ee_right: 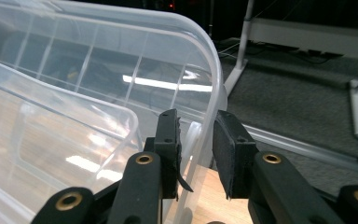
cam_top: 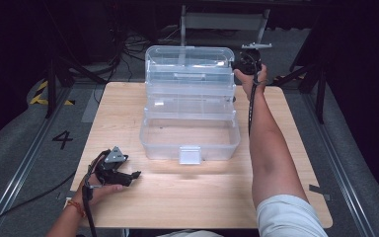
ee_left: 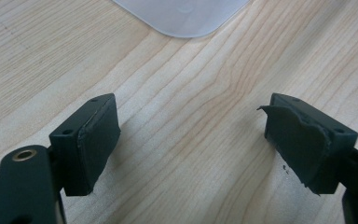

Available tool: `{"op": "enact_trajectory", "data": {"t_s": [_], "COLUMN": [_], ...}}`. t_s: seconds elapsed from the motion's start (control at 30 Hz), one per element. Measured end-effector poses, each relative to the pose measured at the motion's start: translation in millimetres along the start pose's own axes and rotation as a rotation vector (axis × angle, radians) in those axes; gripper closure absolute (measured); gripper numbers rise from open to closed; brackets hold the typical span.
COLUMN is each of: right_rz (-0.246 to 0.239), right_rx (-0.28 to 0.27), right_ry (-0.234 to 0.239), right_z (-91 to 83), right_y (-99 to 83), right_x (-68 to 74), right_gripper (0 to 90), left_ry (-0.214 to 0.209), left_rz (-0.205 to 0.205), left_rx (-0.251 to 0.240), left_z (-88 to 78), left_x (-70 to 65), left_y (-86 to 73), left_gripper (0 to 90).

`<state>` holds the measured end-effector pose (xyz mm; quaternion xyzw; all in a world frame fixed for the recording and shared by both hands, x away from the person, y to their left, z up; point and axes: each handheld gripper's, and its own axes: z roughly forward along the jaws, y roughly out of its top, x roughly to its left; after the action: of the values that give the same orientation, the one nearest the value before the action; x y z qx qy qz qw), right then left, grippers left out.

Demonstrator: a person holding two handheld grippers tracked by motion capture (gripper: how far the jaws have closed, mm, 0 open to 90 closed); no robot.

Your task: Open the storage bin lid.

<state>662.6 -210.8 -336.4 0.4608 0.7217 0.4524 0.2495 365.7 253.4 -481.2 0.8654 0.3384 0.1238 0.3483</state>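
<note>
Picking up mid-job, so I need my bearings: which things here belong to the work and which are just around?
In the job:
clear plastic box
its raised lid
right tool, at the lid's edge

Just around:
left tool, open over the table
white frame behind

The tongs (ee_right: 196, 149) straddle the curved rim of the clear plastic lid (ee_right: 121, 70), pads close on either side; grey floor (ee_right: 298, 102) lies beyond.
</note>
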Motion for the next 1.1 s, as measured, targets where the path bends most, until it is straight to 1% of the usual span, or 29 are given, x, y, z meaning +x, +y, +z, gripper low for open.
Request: {"op": "enact_trajectory", "data": {"t_s": [0.07, 0.1, 0.13, 0.17, 0.2, 0.23, 0.27, 0.33, 0.4, 0.43, 0.47, 0.5, 0.63, 0.73, 0.8, 0.93, 1.0, 1.03, 1.1], "right_rz": [0.020, 0.016, 0.005, -0.002, -0.008, -0.008, -0.029, -0.032, -0.060, -0.075, -0.084, -0.085, -0.073, -0.081, -0.082, -0.090, -0.098, -0.114, -0.125], "right_rx": [0.004, 0.011, 0.044, 0.051, 0.052, 0.052, 0.060, 0.060, 0.076, 0.089, 0.094, 0.096, 0.092, 0.095, 0.087, 0.089, 0.074, 0.065, 0.050], "right_ry": [0.001, -0.003, -0.007, -0.015, -0.018, -0.018, 0.000, 0.007, 0.016, 0.014, 0.014, 0.012, 0.003, -0.003, -0.006, -0.011, -0.015, -0.017, -0.011], "right_z": [2.0, 3.0, 5.6, 6.2, 5.6, 5.6, 5.4, 5.3, 5.2, 5.6, 5.9, 5.8, 3.5, 1.6, -3.7, -8.7, -15.5, -20.0, -27.3], "right_y": [-2.2, -3.0, -4.6, -5.3, -6.2, -6.2, -9.3, -10.1, -11.6, -12.2, -12.7, -13.3, -13.8, -13.6, -12.6, -11.7, -10.3, -9.3, -8.3], "right_x": [-2.0, -2.2, -2.6, -2.9, -2.8, -2.8, -3.1, -3.0, 0.3, 2.4, 3.5, 4.8, 5.7, 5.4, 4.3, 4.4, 5.7, 7.3, 9.5], "right_gripper": [71.8, 70.8, 68.1, 69.4, 73.1, 73.1, 75.9, 76.0, 78.6, 78.4, 78.9, 79.2, 79.1, 77.9, 76.8, 76.3, 76.5, 76.6, 76.7], "left_ry": [0.002, 0.002, 0.002, 0.001, 0.002, 0.002, 0.002, -0.001, 0.006, 0.000, 0.002, -0.001, -0.004, -0.003, -0.004, -0.004, -0.003, -0.004, -0.003], "left_rz": [0.005, 0.006, 0.006, 0.008, 0.006, 0.006, 0.005, -0.001, 0.005, 0.002, 0.005, 0.000, -0.002, -0.001, -0.001, 0.002, 0.009, 0.010, 0.016], "left_rx": [0.001, 0.002, 0.002, 0.002, 0.002, 0.002, 0.001, 0.000, 0.000, 0.001, 0.002, 0.001, 0.000, 0.000, 0.000, 0.003, 0.005, 0.006, 0.007], "left_z": [-0.5, -0.6, -0.6, -0.6, -0.6, -0.6, -0.5, -0.4, -0.5, -0.5, -0.5, -0.4, -0.5, -0.5, -0.5, -0.7, -1.0, -1.0, -1.1], "left_x": [0.2, 0.2, 0.3, 0.4, 0.3, 0.3, 0.2, 0.1, 0.3, 0.1, 0.1, -0.2, -0.5, -0.4, -0.2, -0.1, 0.5, 0.6, 1.0], "left_y": [-0.3, -0.3, -0.3, -0.2, -0.3, -0.3, -0.3, -0.3, -0.1, -0.2, -0.3, -0.4, -0.8, -0.8, -0.7, -0.7, -0.6, -0.6, -0.5], "left_gripper": [18.3, 18.4, 18.4, 18.4, 18.4, 18.4, 18.4, 18.3, 18.3, 18.3, 18.2, 18.3, 18.2, 18.2, 18.2, 18.2, 18.2, 18.2, 18.2]}}
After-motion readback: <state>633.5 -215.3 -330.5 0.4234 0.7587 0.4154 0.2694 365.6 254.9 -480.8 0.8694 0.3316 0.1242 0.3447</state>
